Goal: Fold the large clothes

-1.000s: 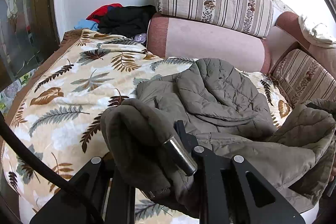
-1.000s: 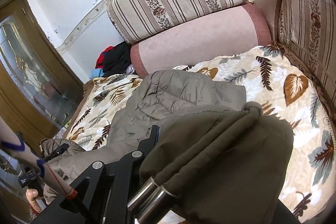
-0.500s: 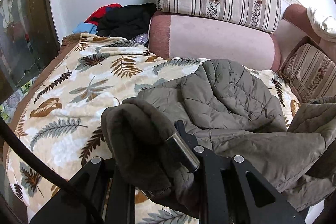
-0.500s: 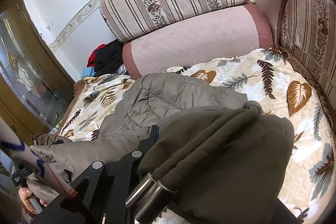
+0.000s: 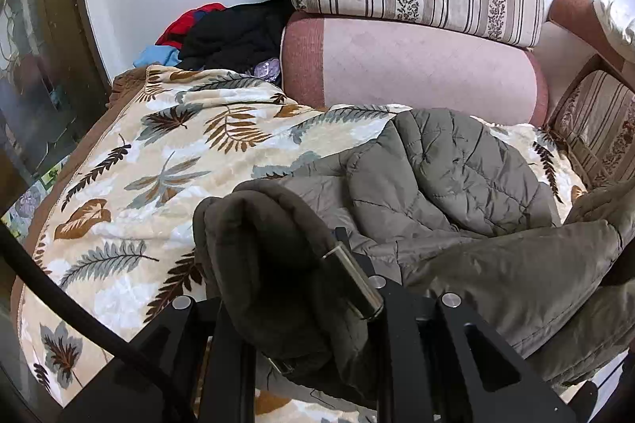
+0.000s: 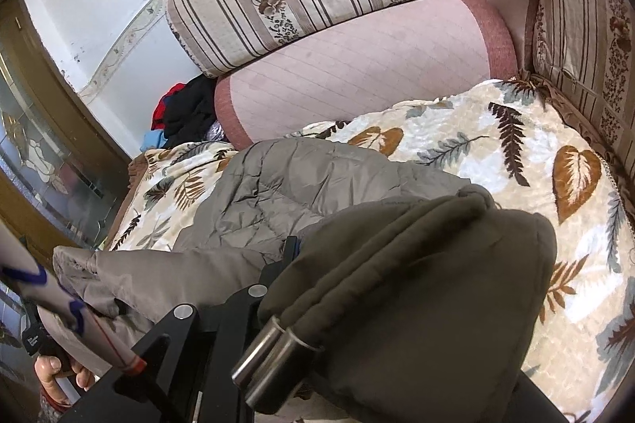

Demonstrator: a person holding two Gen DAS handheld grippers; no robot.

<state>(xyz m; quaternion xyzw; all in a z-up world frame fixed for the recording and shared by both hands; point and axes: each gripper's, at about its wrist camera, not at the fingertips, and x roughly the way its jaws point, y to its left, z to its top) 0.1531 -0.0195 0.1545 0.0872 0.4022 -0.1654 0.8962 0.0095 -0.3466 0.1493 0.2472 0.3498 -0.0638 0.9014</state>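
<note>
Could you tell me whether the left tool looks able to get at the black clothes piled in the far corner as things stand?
Probably not yet: the left tool is shut on the olive jacket, and the black clothes lie across the whole leaf-print blanket.

We see our left gripper as a frame of matte black angular plates fixed with round silver screw heads, with a polished steel cylinder lying across its front and a thick black cable curving past its left side. Our right gripper has the same black plates and silver screws, and two polished steel cylinders sit side by side at its front. In the right wrist view, low on the left, our left hand grips a black handle, and above it runs a pale sleeve with blue squiggles, a thin red line and a red-banded cuff.
</note>
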